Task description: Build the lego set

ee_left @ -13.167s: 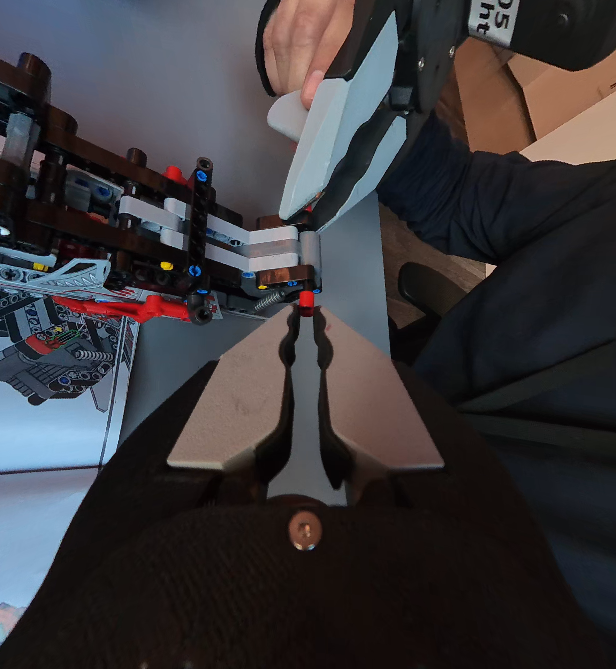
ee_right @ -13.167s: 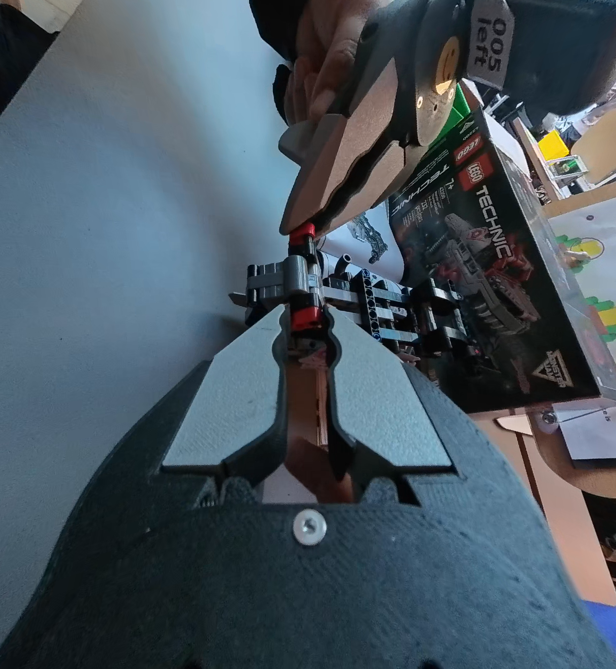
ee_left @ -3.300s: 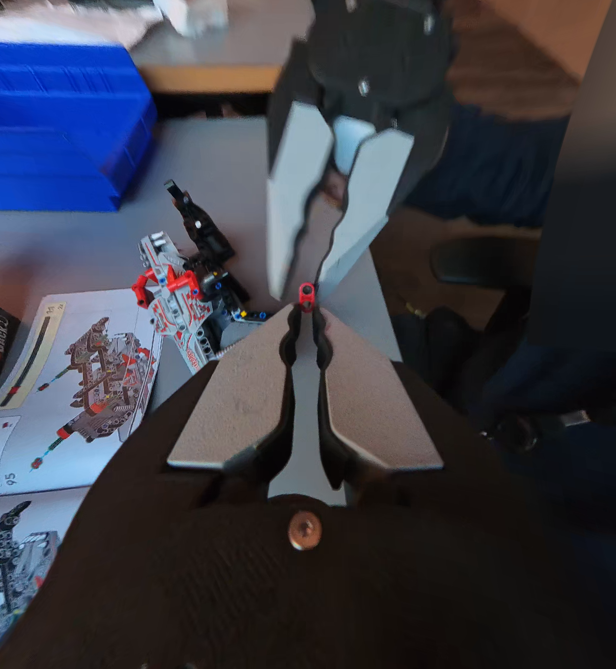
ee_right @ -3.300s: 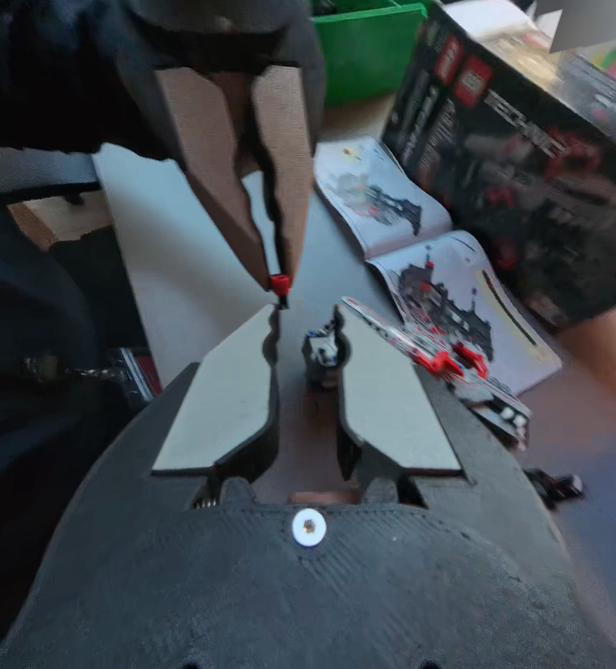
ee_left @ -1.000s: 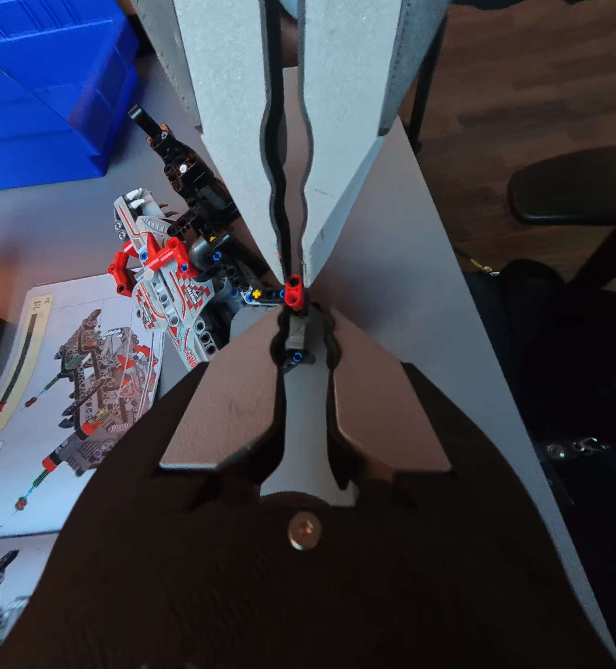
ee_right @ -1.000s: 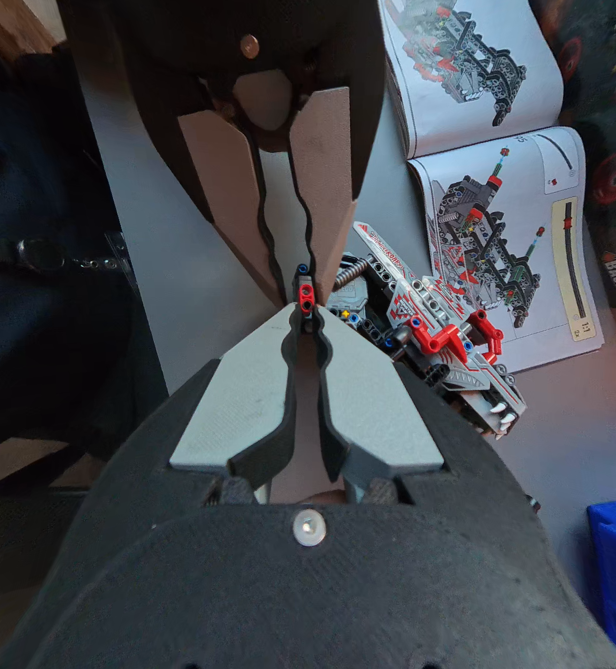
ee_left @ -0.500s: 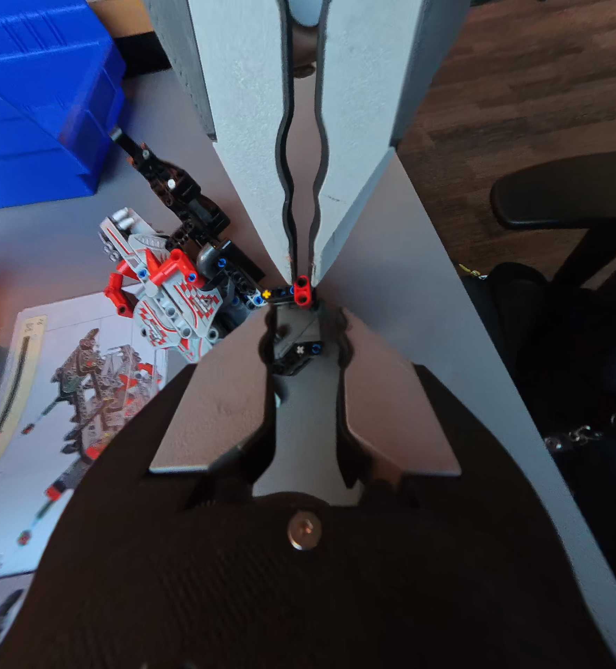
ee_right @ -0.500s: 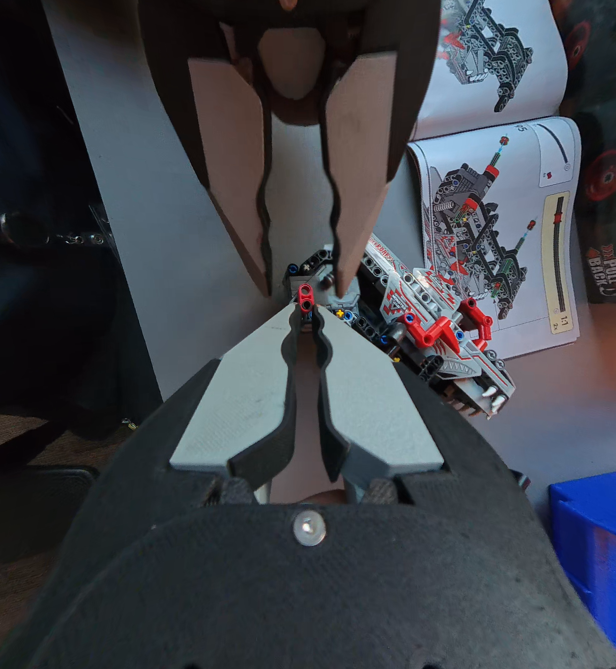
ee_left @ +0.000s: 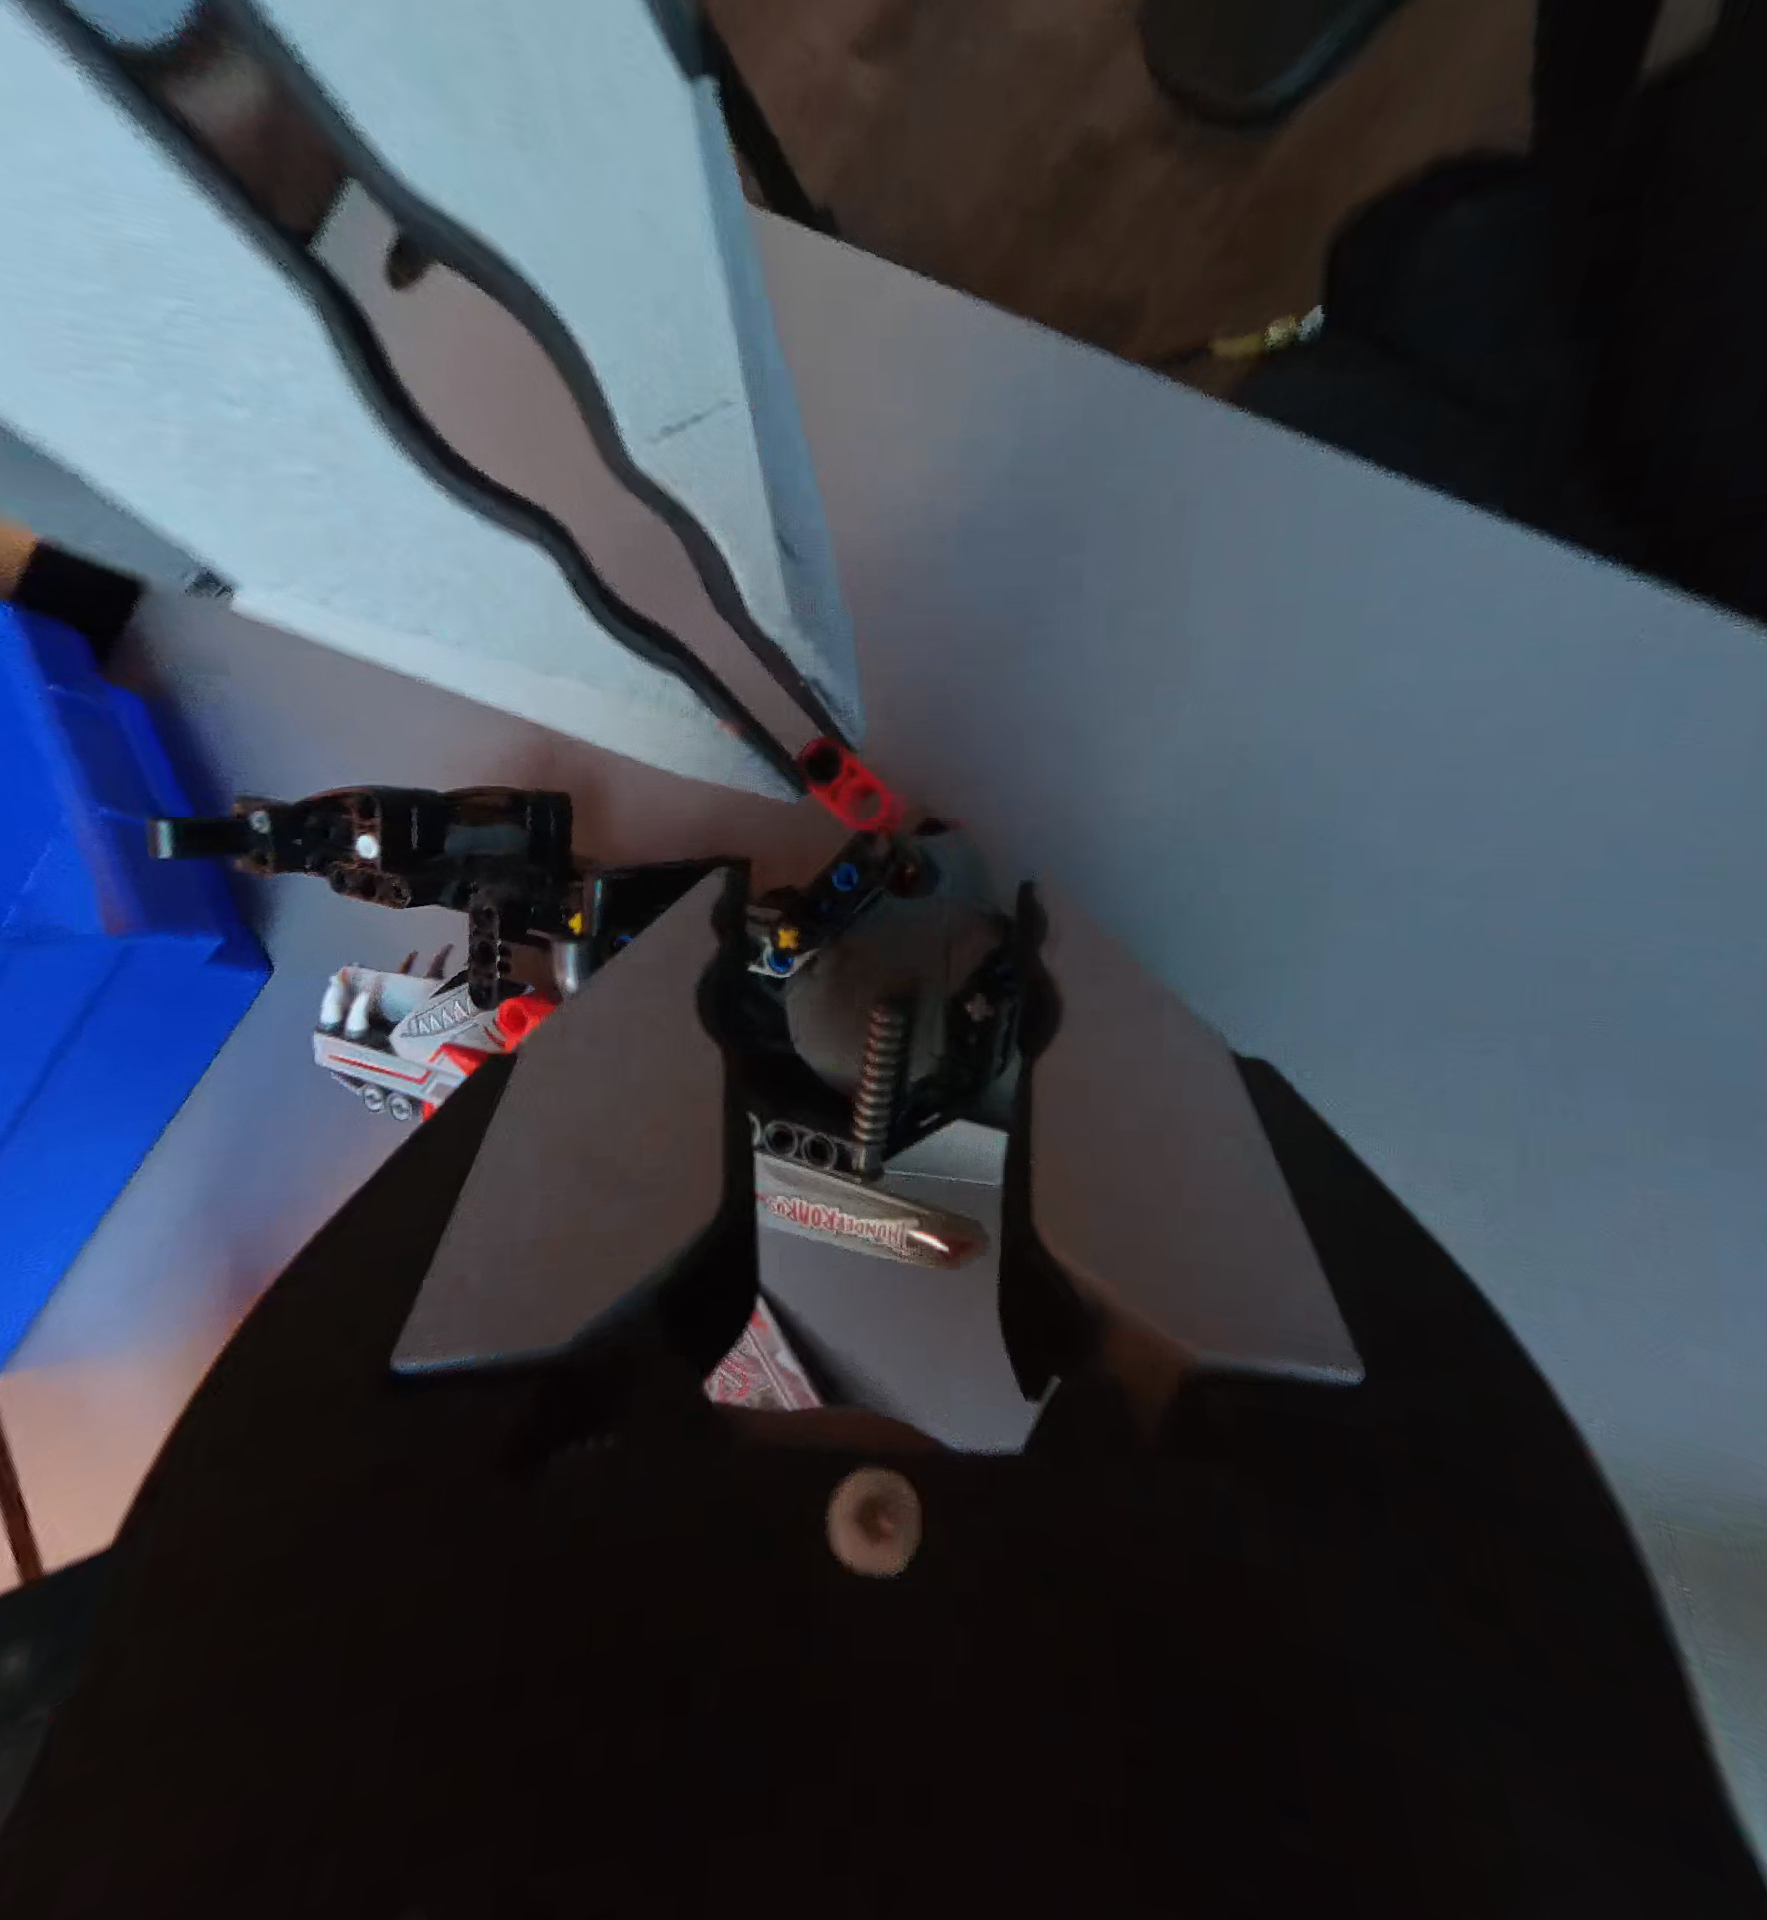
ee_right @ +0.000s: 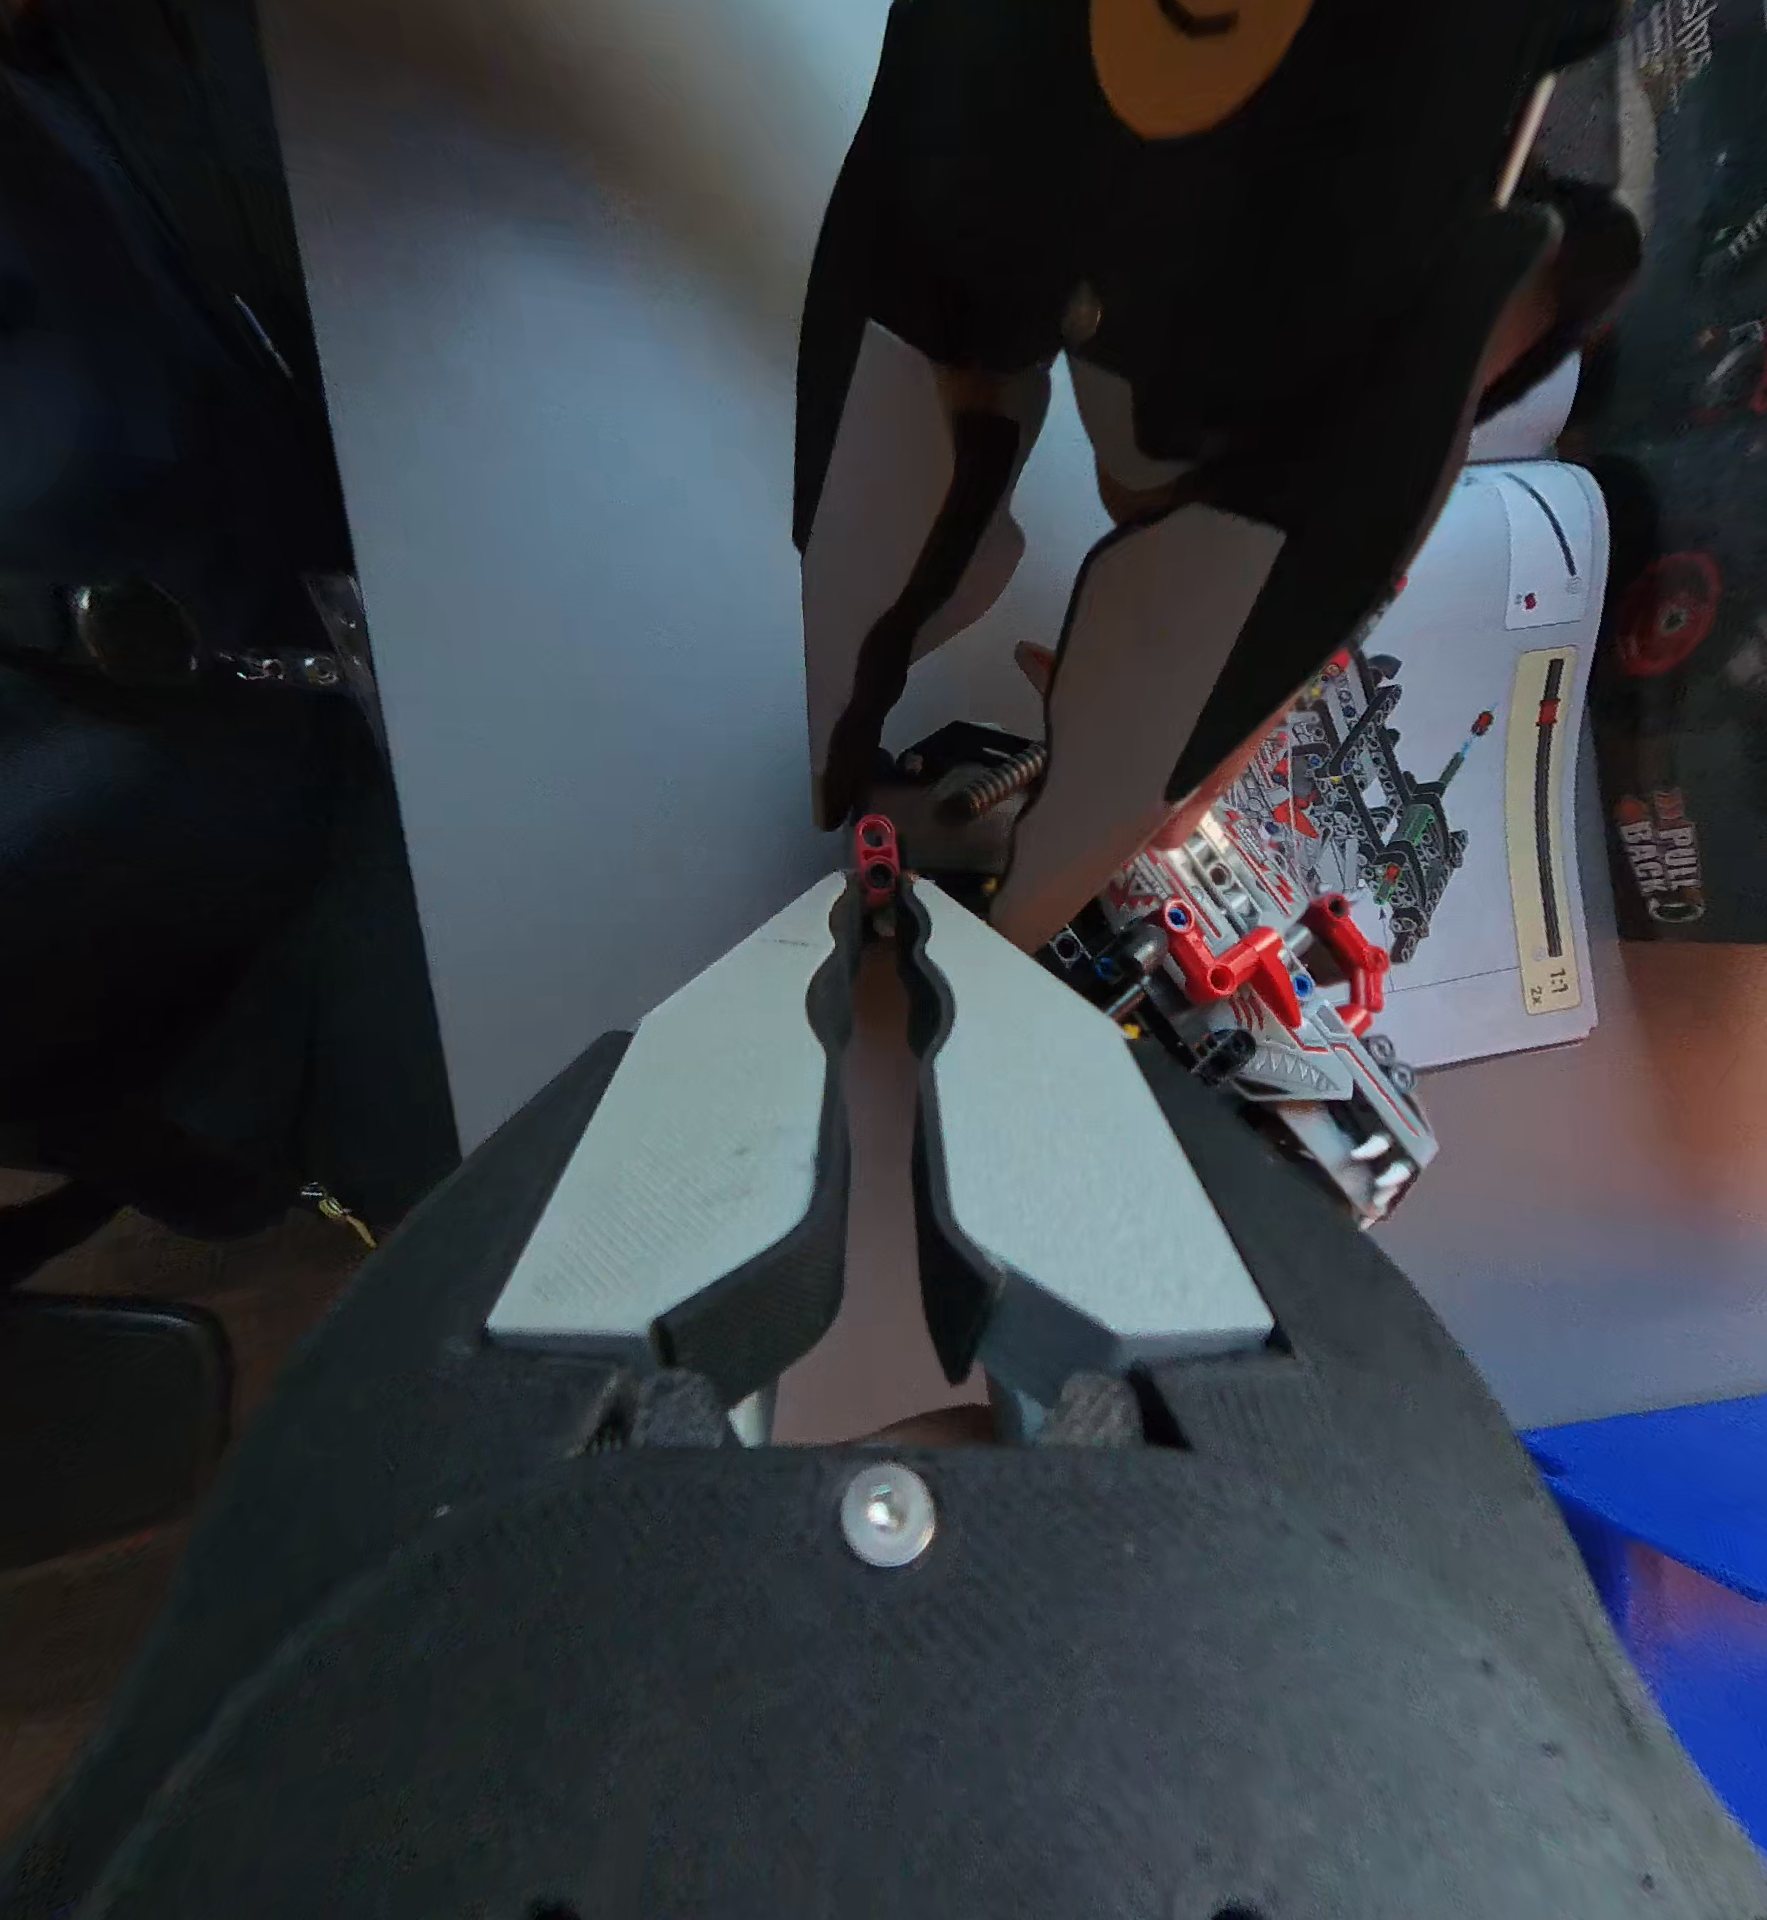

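A blue bin [ee_left: 48, 935] sat at the left of the grey table [ee_left: 1378, 727], with wood floor [ee_left: 1066, 156] past the table's far edge. The model [ee_left: 422, 862] lay on the table; the left gripper [ee_left: 874, 935] stood wide, its fingers straddling the model's spring end. The right gripper [ee_right: 877, 904] was pinched on a red connector [ee_right: 875, 854] just beside that end. A booklet [ee_right: 1502, 831] lay open further right, beside a dark box [ee_right: 1741, 520].
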